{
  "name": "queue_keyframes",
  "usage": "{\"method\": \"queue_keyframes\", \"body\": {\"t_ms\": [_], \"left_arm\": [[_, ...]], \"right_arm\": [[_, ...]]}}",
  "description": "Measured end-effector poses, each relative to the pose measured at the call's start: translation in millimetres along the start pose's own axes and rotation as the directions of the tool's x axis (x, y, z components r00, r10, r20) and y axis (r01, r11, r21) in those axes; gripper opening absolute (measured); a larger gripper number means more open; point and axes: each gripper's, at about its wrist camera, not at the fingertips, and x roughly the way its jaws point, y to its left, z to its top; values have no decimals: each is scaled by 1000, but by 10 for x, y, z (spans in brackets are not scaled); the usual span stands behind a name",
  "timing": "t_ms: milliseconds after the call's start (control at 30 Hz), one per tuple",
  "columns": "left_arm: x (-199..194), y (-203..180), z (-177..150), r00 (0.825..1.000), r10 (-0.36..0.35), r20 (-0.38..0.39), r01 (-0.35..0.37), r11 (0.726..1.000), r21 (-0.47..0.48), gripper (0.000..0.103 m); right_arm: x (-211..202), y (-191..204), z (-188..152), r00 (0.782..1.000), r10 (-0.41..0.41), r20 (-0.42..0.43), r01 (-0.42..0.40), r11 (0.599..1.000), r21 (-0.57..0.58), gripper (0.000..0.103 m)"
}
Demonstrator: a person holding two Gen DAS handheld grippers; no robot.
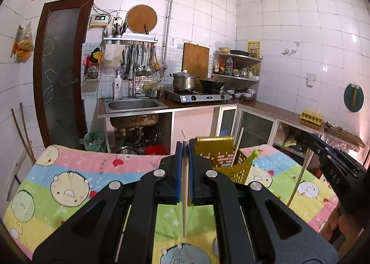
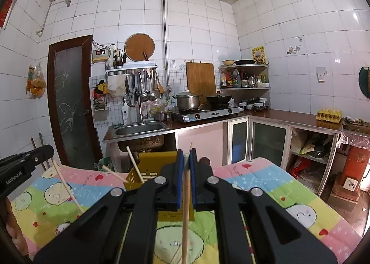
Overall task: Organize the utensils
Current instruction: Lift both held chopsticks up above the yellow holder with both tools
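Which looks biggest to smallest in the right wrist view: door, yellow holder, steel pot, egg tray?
1. Door, clearly largest.
2. Yellow holder, though it's nearer the camera and partly hidden.
3. Steel pot and egg tray look alike; no ranking.

Left hand-held gripper [image 1: 185, 146] and right hand-held gripper [image 2: 186, 154], jaws nearly closed.

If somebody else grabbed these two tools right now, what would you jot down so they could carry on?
Left hand-held gripper: shut on a chopstick, held above the patterned cloth.
Right hand-held gripper: shut on a second chopstick, also raised.
The yellow utensil basket stands on the cloth just ahead, closer to the right gripper.
Done: the basket already holds a few chopsticks and a green-handled utensil.
Left: drop both held chopsticks into the basket, probably tips down.
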Motion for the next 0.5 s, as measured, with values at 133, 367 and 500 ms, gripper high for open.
{"method": "queue_keyframes", "body": {"t_ms": [133,367,500], "left_arm": [[133,-61,199,1000,-14,9,14,1000,-2,4],[420,-169,602,999,-46,28,47,999,-21,4],[591,-264,896,996,-73,49,74,997,-35,4]], "right_arm": [[147,-8,184,1000,7,13,-7,1000,9,6],[438,45,573,998,28,49,-28,1000,7,6],[611,102,810,996,34,77,-33,999,-7,6]]}}
